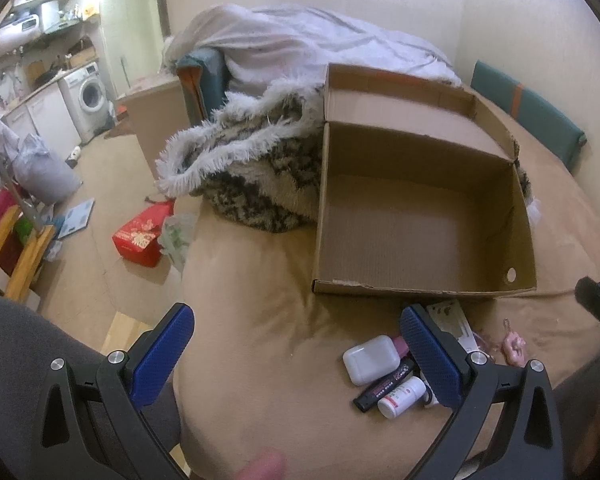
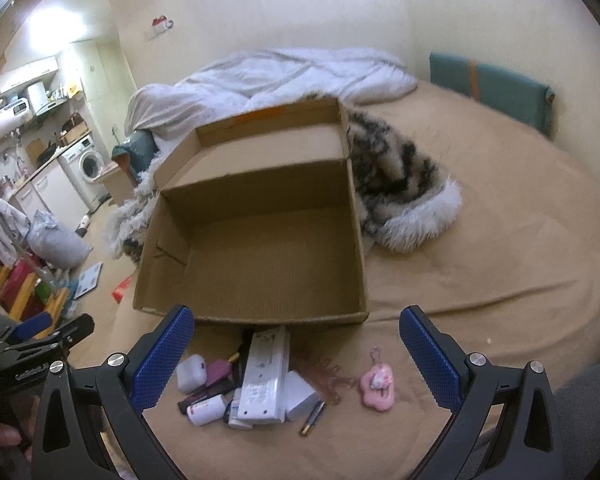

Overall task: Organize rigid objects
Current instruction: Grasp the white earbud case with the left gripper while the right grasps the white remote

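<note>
Cardboard box (image 2: pixel 256 256) on bed (image 2: pixel 480 280), small items heaped just before it.
Left claw (image 1: pixel 296 354) and right claw (image 2: pixel 296 354) both spread wide, gripping nothing.

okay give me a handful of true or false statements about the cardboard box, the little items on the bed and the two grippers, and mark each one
1. The cardboard box is empty. True.
2. The white earbud case lies inside the box. False: it lies on the bed in front of the box.
3. The right gripper is open and holds nothing. True.
4. The pink keychain sits on top of the white remote. False: it lies apart, to the remote's right.
5. The left gripper grips the white bottle. False: it is open, the bottle lies on the bed.
</note>
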`<move>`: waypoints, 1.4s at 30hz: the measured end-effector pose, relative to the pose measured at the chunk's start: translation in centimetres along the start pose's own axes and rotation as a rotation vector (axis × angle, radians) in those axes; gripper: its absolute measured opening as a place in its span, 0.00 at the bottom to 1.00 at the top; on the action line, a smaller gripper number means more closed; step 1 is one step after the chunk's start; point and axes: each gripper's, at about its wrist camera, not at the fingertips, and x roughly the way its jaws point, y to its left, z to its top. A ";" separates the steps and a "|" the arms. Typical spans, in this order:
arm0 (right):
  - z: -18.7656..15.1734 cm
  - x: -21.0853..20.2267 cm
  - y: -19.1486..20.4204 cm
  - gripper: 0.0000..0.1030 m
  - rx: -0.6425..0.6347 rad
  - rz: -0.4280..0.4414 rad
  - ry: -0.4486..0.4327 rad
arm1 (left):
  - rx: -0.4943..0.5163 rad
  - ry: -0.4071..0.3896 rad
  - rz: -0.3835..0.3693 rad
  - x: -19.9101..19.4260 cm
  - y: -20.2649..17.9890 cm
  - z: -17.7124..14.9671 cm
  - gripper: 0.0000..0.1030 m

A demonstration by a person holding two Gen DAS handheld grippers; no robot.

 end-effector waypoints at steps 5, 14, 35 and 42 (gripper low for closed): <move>0.8 2.8 -1.2 1.00 0.052 0.048 0.149 | 0.005 0.112 0.000 2.8 0.2 1.7 1.00; 0.3 9.7 -2.0 0.93 0.141 0.137 0.470 | -0.060 0.401 -0.024 10.6 0.5 1.7 0.97; -1.7 13.7 -1.0 0.90 0.135 0.141 0.579 | -0.110 0.656 -0.121 19.6 -3.5 -3.7 0.81; -1.9 14.8 -0.4 0.87 0.111 0.157 0.612 | -0.131 0.639 -0.125 20.2 -2.7 -4.4 0.54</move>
